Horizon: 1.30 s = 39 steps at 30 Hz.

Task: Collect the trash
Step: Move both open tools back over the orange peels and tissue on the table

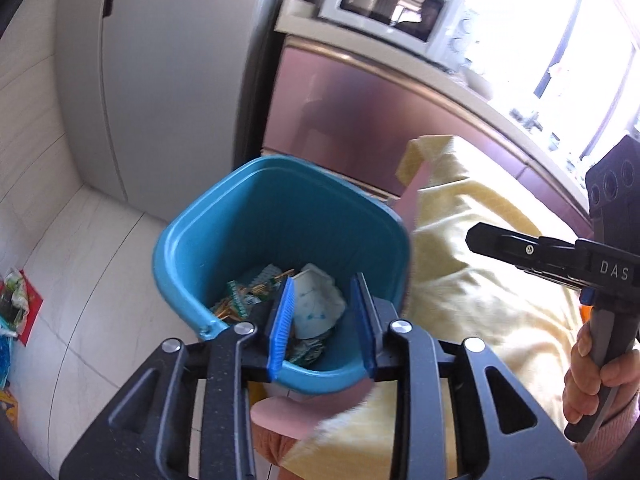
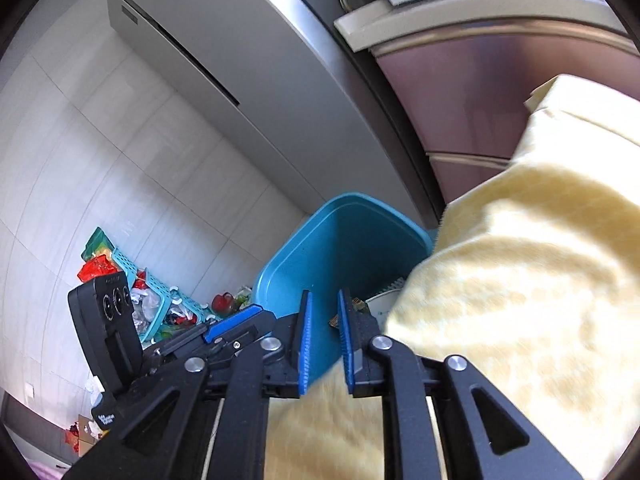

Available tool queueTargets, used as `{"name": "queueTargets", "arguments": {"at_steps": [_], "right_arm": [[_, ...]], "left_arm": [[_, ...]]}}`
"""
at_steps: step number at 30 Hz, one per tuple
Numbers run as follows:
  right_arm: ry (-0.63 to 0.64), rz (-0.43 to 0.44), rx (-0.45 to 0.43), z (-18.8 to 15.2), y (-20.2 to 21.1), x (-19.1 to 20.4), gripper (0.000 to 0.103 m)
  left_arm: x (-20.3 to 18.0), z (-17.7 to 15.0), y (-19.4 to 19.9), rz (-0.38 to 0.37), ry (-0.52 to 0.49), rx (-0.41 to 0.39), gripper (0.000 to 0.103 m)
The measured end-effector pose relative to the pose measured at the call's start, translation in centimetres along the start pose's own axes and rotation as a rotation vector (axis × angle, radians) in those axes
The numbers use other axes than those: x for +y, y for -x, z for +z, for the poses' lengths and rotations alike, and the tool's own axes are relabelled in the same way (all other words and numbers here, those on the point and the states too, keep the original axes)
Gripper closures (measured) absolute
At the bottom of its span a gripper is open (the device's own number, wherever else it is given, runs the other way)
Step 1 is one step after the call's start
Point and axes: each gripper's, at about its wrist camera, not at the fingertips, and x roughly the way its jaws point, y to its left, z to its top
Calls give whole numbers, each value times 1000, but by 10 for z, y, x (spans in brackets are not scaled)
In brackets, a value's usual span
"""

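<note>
White floor tiles (image 1: 100, 280) are seen under a blue bin (image 1: 208, 240) holding wrappers and crumpled paper (image 1: 316, 304), above which the left gripper (image 1: 322, 320) and right gripper (image 2: 323, 340) are held slightly parted, empty.

Yellow cloth (image 2: 520, 280) hiding bin (image 2: 340, 248) contents, floor litter (image 1: 16, 304) cut off, window view washed out

1. Pale tiled floor (image 1: 92, 280) runs under everything, thin seams showing.
2. A tall grey fridge (image 1: 168, 80) stands against the wall.
3. Beside it, a mauve cabinet (image 1: 360, 120) carries a white microwave (image 1: 400, 8).
4. Hard daylight pours through the window (image 1: 560, 32), washing out the countertop (image 1: 532, 120) below.
</note>
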Motion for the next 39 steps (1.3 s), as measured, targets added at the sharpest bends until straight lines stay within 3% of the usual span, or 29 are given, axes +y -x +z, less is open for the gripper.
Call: {"name": "queueTargets", "arguments": {"at_steps": [6,12,25,33,35,39], "right_arm": [[7,-24,-84,-15,56,-10,85],[-17,-102,-190,-39,122,-33,84],[-214,-294,-375,-98,233,-104,82],[-290,-454,-479,-135,287,-133,73],[-318,-489,-505,-145,302,-142,66],[-378,-547,-547,-166,329,-159,64]], "left_arm": [[-44,-2,15,-89,-86,-26,68],[-102,-10,20,-187,-188,-22,65],[-228,-40,1,-376,-369,66,64],[-285,-57,-16,-449,-452,134,63],[-300,-59,-21,-453,-468,146,62],[-323,-64,-30,-464,-494,173,62]]}}
